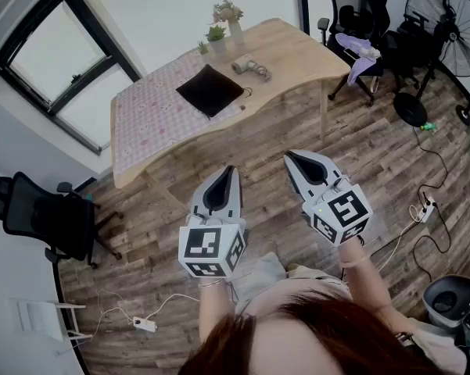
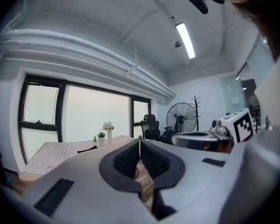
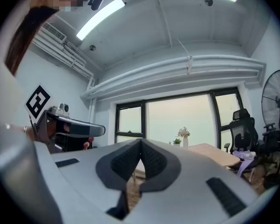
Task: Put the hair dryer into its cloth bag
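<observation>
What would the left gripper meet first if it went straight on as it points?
Nothing close by; probably the wooden table, near the black cloth bag, though depth is unclear.

Equipped with left gripper (image 1: 227, 169) and right gripper (image 1: 288, 157): pale grey, wedge-shaped, black ribbed fingers (image 2: 128, 160), black-and-white marker cubes (image 1: 211, 248) at the back. Dressed in a pale top (image 1: 266, 276).

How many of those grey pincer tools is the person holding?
2: the left gripper and the right gripper, side by side over the wooden floor, both shut and empty. No others in view.
</observation>
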Demonstrator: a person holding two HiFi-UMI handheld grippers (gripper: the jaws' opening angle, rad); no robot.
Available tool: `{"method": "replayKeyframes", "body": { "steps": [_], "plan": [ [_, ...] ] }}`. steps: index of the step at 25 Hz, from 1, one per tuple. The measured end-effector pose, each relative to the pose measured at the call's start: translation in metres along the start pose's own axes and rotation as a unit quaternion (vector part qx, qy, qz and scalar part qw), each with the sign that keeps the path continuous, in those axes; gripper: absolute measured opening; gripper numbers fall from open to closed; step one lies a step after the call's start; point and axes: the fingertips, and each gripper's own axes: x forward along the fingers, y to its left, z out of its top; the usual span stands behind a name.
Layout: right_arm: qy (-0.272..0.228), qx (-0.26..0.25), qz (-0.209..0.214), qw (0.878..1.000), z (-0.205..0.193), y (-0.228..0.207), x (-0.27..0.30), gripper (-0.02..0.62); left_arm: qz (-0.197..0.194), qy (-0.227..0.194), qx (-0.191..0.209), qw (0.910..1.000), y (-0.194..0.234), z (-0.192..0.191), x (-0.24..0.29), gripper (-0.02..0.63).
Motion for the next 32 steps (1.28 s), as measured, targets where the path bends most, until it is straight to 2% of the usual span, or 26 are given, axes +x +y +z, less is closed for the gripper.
{"method": "replayKeyframes", "body": {
  "steps": [11, 15, 19, 24, 32],
  "plan": [
    [-0.012, 0.025, 0.006, 1.000, -0.005, -0.011, 0.039, 0.000, -0.018, -0.003, -0.023, 0.9996, 0.033, -0.002, 0.027, 0.013],
    [0.009, 0.049, 0.007, 0.999, -0.005, -0.020, 0.059, 0.000, -0.022, -0.001, -0.028, 0.9994, 0.052, -0.002, 0.046, 0.012],
    [0.003, 0.083, -0.010, 0.996, -0.006, -0.034, 0.085, 0.000, -0.033, 0.007, -0.025, 0.9991, 0.070, -0.005, 0.065, 0.012],
    [0.014, 0.059, -0.031, 0.998, -0.010, -0.045, 0.120, 0.000, -0.041, 0.008, -0.018, 0.9990, 0.096, -0.006, 0.089, 0.013],
    [0.012, 0.055, -0.055, 0.997, -0.010, -0.055, 0.170, 0.000, -0.063, 0.019, -0.019, 0.9977, 0.137, -0.010, 0.119, 0.014]
  ]
}}
